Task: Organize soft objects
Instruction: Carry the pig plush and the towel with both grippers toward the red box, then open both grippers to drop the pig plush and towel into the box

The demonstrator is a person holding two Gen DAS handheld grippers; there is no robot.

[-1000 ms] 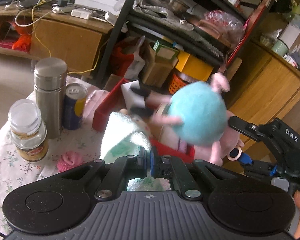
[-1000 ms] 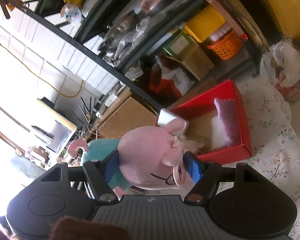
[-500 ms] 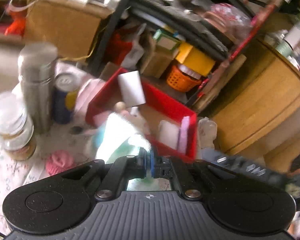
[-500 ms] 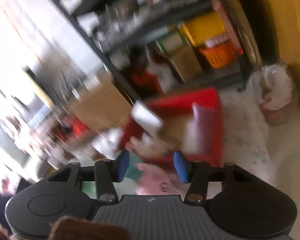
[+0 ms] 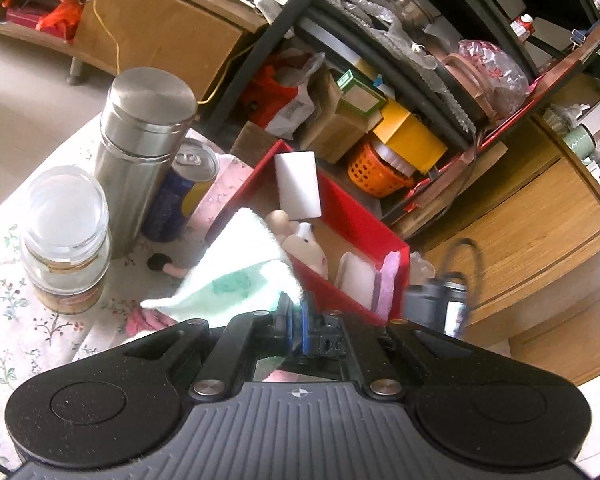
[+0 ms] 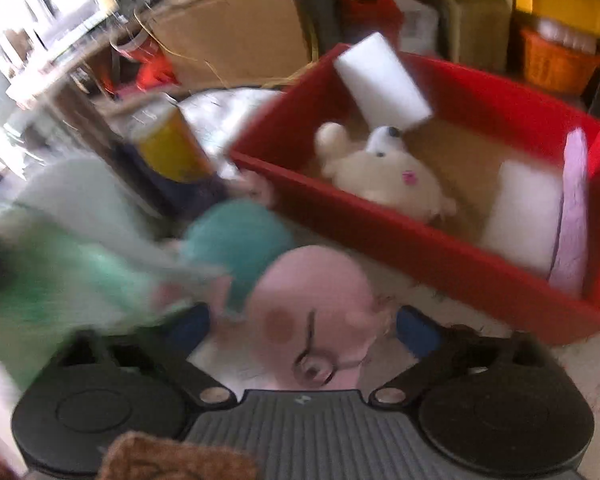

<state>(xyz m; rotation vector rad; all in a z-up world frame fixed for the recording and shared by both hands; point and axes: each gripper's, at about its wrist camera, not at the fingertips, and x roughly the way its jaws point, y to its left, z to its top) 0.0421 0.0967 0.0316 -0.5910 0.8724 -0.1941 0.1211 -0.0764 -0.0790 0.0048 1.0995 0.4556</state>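
My left gripper is shut on a white-and-green cloth held above the table, in front of the red box. The box holds a cream plush toy, white foam blocks and a purple pad. In the right wrist view my right gripper is open, its blue pads on either side of the pink pig plush in a teal dress, which lies on the table before the red box. The cloth shows blurred at left.
A steel flask, a drink can and a glass jar stand left of the box on the flowered tablecloth. Small pink items lie by the cloth. Cluttered shelves and a wooden cabinet stand behind.
My right gripper has opened and let go of the pig plush, which dropped from mid-air to the table beside the box. My left gripper still holds the cloth.
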